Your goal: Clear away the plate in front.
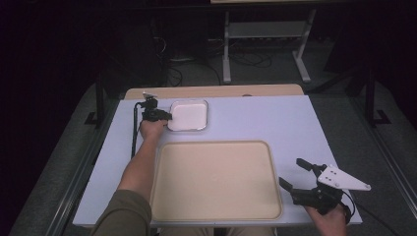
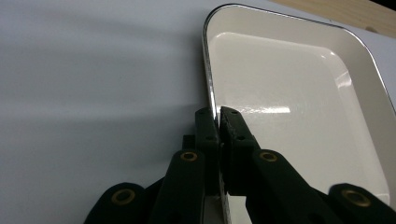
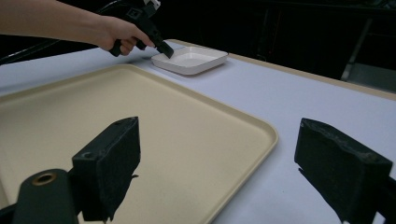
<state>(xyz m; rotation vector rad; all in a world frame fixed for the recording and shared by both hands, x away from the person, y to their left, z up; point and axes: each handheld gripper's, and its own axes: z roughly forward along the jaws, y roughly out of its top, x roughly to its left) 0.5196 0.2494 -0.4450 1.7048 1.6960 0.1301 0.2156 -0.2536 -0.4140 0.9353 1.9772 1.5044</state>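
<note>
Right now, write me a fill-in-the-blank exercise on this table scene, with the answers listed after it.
1. The left gripper is clamped on the ____ of the small white dish.
2. The right gripper hovers with its jaws ____, holding nothing.
3. The large tray in front of the person is ____ in colour.
4. Seen from the high view, the small white dish lies ____ the large tray on the table.

Missing words: rim; open; beige; beyond
</note>
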